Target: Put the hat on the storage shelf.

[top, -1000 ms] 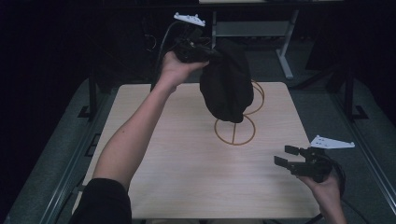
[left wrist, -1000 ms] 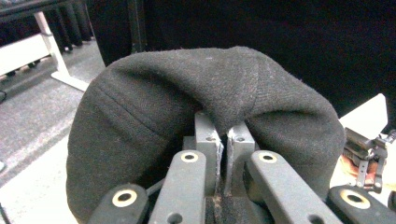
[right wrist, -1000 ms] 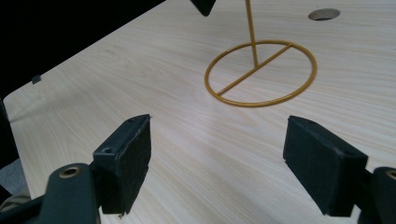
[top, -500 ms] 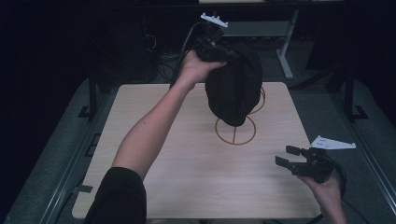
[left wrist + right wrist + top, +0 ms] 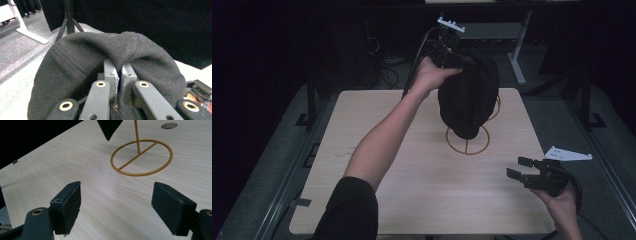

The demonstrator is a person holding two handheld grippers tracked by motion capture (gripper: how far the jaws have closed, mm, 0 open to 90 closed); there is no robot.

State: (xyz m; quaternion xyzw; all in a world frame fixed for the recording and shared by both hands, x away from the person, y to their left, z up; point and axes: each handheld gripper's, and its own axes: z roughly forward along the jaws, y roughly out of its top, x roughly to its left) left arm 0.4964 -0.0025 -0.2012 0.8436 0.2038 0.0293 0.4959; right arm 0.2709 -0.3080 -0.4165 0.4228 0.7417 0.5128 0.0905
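Observation:
A black knit hat point(image 5: 468, 97) hangs in the air over a gold wire stand point(image 5: 467, 141) on the table. My left gripper point(image 5: 451, 54) is shut on the hat's top edge, high above the table's far side. The left gripper view has the hat point(image 5: 82, 65) bunched between the closed jaws of that gripper point(image 5: 119, 75). My right gripper point(image 5: 523, 170) stands open low at the table's near right, nothing between its fingers. In the right gripper view, the stand's round base point(image 5: 141, 157) lies ahead of this gripper point(image 5: 117, 200), with the hat's lower tip point(image 5: 108, 128) dangling above.
The light wooden table point(image 5: 377, 200) has a round hole point(image 5: 169, 125) near its far edge. A white desk leg point(image 5: 516, 47) and a dark tripod point(image 5: 68, 17) stand on the grey floor behind.
My left gripper has carried the hat rightward and a little higher, over the stand. The right gripper has stayed put.

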